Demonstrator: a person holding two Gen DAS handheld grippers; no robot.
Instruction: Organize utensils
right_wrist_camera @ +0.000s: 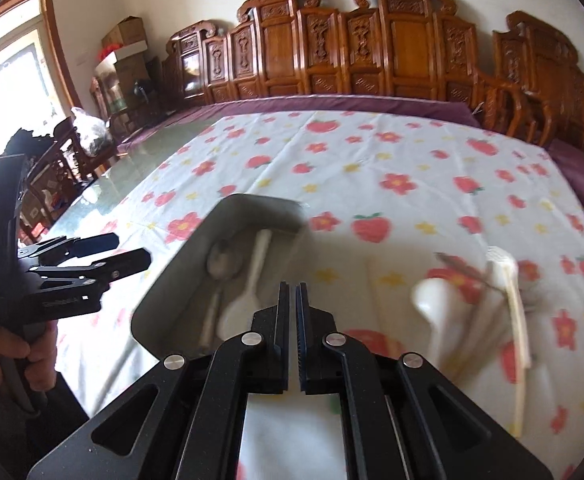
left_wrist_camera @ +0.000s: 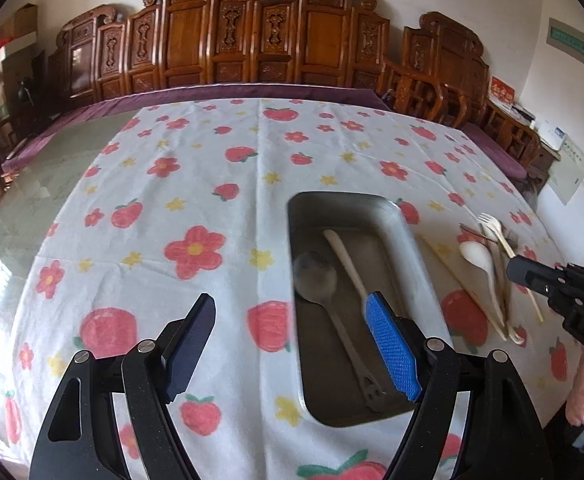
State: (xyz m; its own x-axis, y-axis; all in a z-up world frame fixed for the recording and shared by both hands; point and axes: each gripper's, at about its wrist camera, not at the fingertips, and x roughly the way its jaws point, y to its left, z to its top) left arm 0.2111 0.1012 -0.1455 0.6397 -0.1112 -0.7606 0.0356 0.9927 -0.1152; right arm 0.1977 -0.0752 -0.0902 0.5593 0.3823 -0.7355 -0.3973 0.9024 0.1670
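Observation:
A grey metal tray (left_wrist_camera: 391, 216) lies on the flowered tablecloth and holds a metal spoon (left_wrist_camera: 315, 276) and a white spoon (left_wrist_camera: 345, 256). My left gripper (left_wrist_camera: 292, 316) is open and empty above the tray's near left rim. Right of the tray lie a white spoon (left_wrist_camera: 477, 258), a white fork (left_wrist_camera: 493, 228) and chopsticks (left_wrist_camera: 447, 266). My right gripper (right_wrist_camera: 295, 292) is shut and empty, just right of the tray (right_wrist_camera: 248, 204), left of the white spoon (right_wrist_camera: 435, 300) and fork (right_wrist_camera: 511, 284). The left gripper (right_wrist_camera: 128, 250) shows open at the left.
The tablecloth (left_wrist_camera: 196, 208) covers most of a glass-topped table; bare glass (left_wrist_camera: 32, 200) shows at the left. Carved wooden chairs (left_wrist_camera: 276, 36) line the far side. The right gripper body (left_wrist_camera: 563, 284) hangs at the right edge.

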